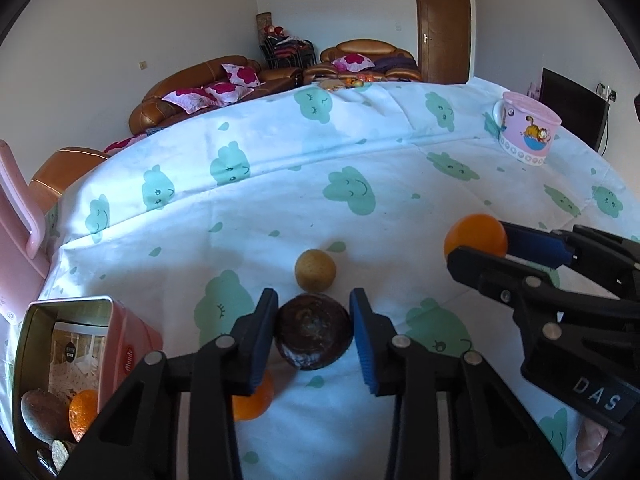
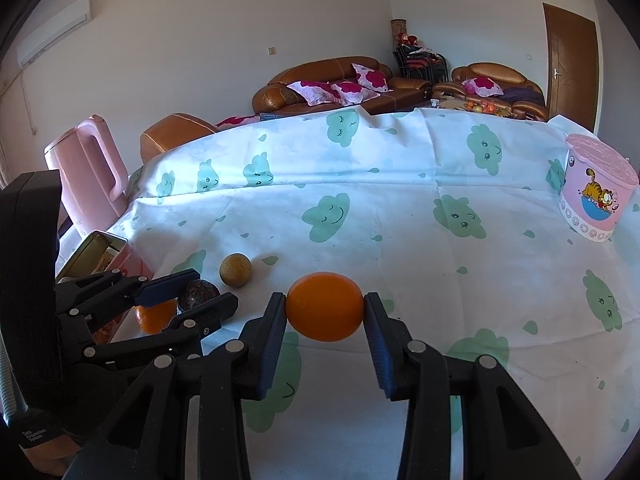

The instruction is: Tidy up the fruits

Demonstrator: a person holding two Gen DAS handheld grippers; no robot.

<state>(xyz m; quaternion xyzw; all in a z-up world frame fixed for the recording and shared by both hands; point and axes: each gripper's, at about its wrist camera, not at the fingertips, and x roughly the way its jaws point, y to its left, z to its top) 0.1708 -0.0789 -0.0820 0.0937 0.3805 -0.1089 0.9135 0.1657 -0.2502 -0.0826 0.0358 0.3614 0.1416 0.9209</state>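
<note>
My left gripper (image 1: 314, 300) is shut on a dark brown round fruit (image 1: 314, 334) that sits low over the cloud-print cloth (image 1: 280, 208). Just beyond it lies a tan round fruit (image 1: 315, 270). A second orange (image 1: 252, 400) rests on the cloth, partly hidden under my left finger. In the right wrist view my right gripper (image 2: 324, 298) is shut on an orange (image 2: 325, 306), both blue pads pressed to its sides. The left gripper (image 2: 214, 288) with the dark fruit (image 2: 198, 294) shows to its left. An open pink tin (image 1: 68, 360) at the near left holds a brownish fruit and an orange.
A pink kettle (image 2: 86, 168) stands at the table's left edge behind the tin. A pink cartoon-cat cup (image 2: 596, 188) stands at the far right. The two grippers are side by side, close together. Brown sofas lie beyond the table's far edge.
</note>
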